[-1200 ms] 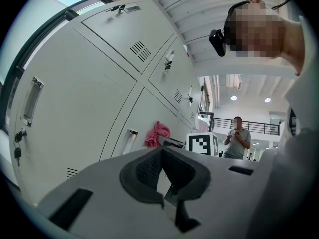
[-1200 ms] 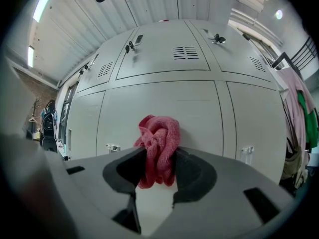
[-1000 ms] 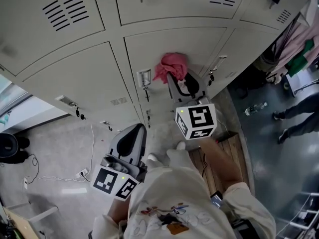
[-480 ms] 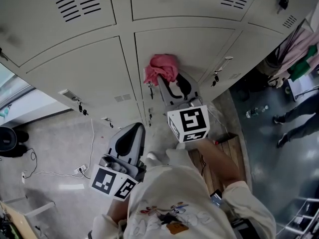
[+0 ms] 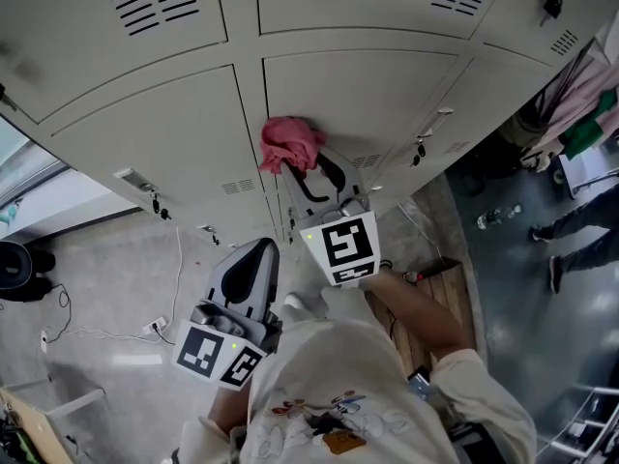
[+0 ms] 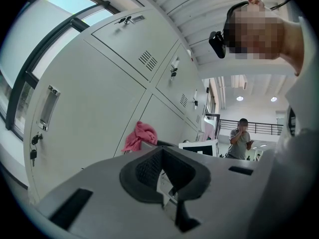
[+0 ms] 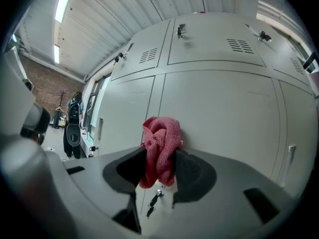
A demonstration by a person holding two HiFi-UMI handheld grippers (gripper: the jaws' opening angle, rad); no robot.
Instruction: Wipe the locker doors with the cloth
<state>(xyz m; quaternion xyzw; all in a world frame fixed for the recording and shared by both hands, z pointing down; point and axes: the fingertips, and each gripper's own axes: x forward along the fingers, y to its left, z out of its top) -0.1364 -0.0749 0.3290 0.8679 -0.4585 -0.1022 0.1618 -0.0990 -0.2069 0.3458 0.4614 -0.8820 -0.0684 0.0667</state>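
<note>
**A:** Where do things stand?

**B:** The locker doors (image 5: pixel 358 95) fill the view, pale painted metal. The right gripper (image 7: pixel 159 166) has its jaws clamped on the pink cloth (image 7: pixel 160 143), which is bunched up against a door by the seam. The left gripper (image 6: pixel 164 171) hangs low, jaws closed to a slit on nothing.

**A:** How will the cloth behave?

**B:** Soft and light, I'd judge (it squashes, so it may creep out). Best pinched through the thick of the wad, with plenty bulging ahead of the tips.
</note>
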